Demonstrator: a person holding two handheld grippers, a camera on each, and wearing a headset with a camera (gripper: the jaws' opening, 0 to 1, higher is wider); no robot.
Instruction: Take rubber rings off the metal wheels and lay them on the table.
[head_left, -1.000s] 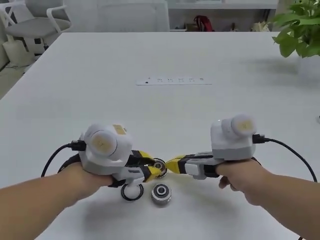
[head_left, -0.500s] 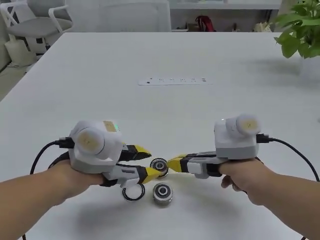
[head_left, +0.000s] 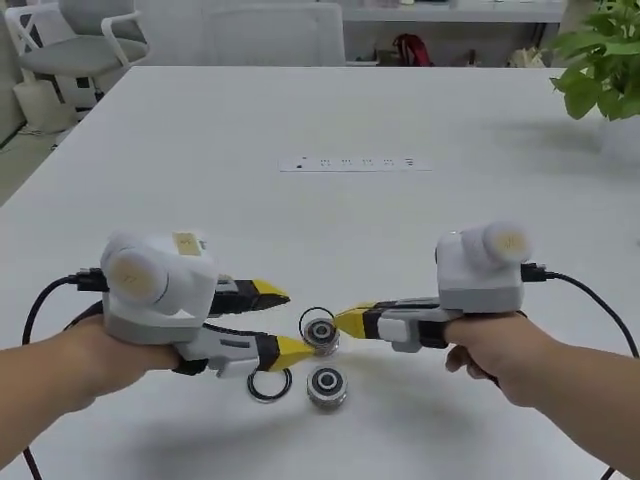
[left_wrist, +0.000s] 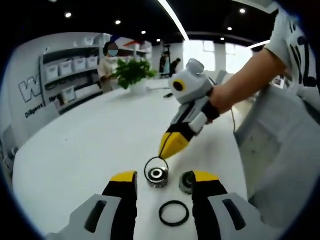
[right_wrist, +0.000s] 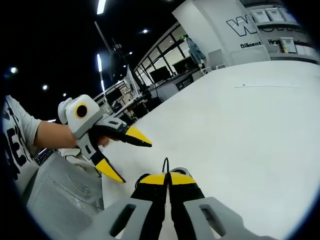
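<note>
A black rubber ring (head_left: 313, 311) is being held partly off one metal wheel (head_left: 321, 336); a second wheel (head_left: 326, 384) and loose ring (head_left: 268, 385) are lying alongside.

Large white table (head_left: 300, 110), power strip (head_left: 355, 163) at centre. Grey office chair (head_left: 70, 40) past far left corner, green plant (head_left: 600, 50) far right. Wall shelves (left_wrist: 70, 85) with bins; dark ceiling, spotlights (left_wrist: 117, 22), light strip (left_wrist: 172, 15), bright windows (left_wrist: 210, 52).
</note>
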